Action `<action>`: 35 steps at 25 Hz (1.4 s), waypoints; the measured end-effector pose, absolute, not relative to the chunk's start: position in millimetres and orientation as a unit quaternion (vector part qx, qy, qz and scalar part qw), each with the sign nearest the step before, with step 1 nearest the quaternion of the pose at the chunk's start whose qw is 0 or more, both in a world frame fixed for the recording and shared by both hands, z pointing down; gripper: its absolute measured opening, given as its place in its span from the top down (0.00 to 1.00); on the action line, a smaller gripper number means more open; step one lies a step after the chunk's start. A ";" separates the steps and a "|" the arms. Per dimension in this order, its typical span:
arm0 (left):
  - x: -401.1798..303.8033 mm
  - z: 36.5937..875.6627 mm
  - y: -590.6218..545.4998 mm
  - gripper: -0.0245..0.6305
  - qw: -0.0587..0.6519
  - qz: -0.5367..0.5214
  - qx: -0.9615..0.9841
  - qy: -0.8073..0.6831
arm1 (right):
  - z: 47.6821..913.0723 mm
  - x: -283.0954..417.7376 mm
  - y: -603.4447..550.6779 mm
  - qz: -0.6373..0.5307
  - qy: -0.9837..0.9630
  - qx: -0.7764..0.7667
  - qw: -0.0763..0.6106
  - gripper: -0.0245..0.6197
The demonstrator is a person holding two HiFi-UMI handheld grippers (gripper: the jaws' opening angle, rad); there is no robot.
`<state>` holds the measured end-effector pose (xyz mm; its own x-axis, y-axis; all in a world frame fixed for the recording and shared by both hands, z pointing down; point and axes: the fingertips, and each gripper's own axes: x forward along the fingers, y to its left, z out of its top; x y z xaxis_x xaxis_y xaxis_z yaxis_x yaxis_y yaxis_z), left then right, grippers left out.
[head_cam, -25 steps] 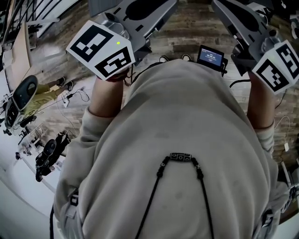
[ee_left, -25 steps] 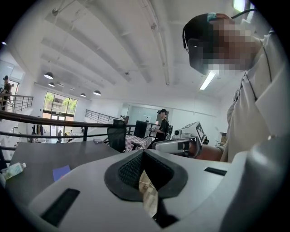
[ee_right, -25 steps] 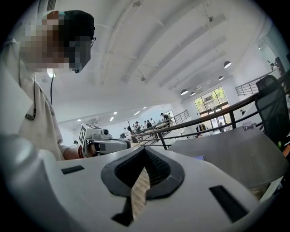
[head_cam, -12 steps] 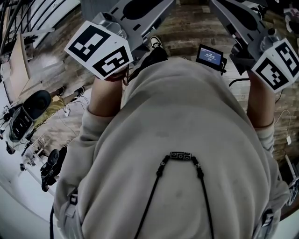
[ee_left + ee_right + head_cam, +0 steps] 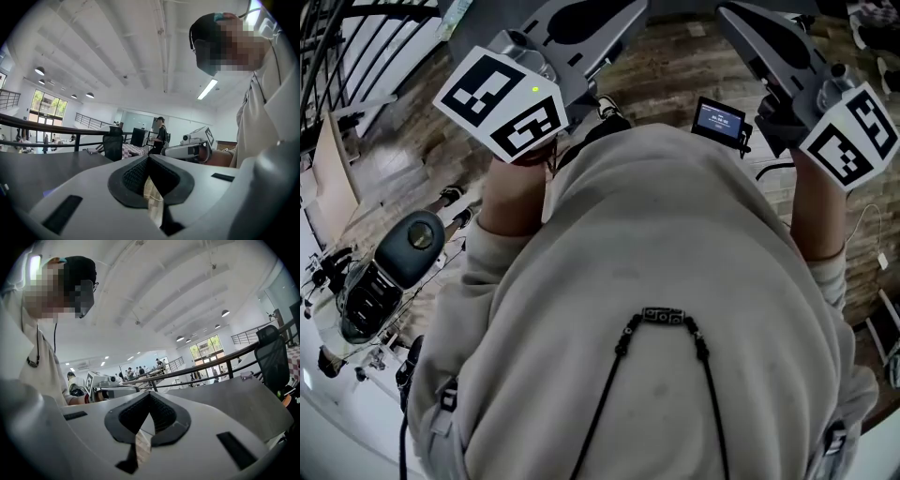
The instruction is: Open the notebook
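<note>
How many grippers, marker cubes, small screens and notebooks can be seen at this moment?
Grippers: 2 (left gripper, right gripper, both with jaws together and nothing between them)
Marker cubes: 2 (one on the left, one on the right)
Small screens: 1
Notebooks: 0, none in any view
Total: 5

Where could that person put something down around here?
Two mostly bare patches show: the grey tabletop between the railing and the black chair in the right gripper view, and the dark tabletop under the handrail in the left gripper view. The floor at the person's left is crowded with gear.
</note>
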<state>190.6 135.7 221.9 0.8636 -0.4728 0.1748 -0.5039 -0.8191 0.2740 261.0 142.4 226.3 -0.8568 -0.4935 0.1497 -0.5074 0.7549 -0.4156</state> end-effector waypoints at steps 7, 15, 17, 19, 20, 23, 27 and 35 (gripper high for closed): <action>167.4 197.9 160.5 0.95 0.144 0.034 0.960 -0.238 | 188.1 231.5 165.7 0.198 -0.937 0.288 0.021 0.94; 72.8 158.7 161.8 0.95 0.140 0.010 0.961 -0.238 | 146.9 138.2 168.3 0.182 -0.936 0.295 0.057 0.94; 71.8 153.2 150.1 0.95 0.135 0.016 0.963 -0.234 | 141.0 139.1 154.7 0.185 -0.933 0.302 0.054 0.94; 64.6 154.3 141.6 0.95 0.120 0.033 0.965 -0.232 | 137.2 132.3 144.1 0.184 -0.932 0.307 0.053 0.94; 53.0 155.9 137.7 0.95 0.110 0.041 0.965 -0.234 | 134.4 120.4 138.7 0.182 -0.933 0.306 0.054 0.94; -1.6 155.5 122.5 0.95 0.098 0.040 0.964 -0.244 | 124.2 68.1 119.0 0.170 -0.937 0.299 0.062 0.94; -37.7 165.9 102.2 0.95 0.118 0.025 0.959 -0.255 | 135.0 45.3 96.5 0.187 -0.934 0.297 0.070 0.94; -41.6 194.0 95.3 0.95 0.150 0.016 0.951 -0.269 | 153.6 39.1 81.2 0.198 -0.933 0.284 0.102 0.94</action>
<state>-41.6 95.3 194.0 0.8544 -0.5075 0.1119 -0.5173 -0.8100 0.2764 39.1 81.2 153.6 -0.8182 -0.4890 0.3022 -0.5697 0.7602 -0.3123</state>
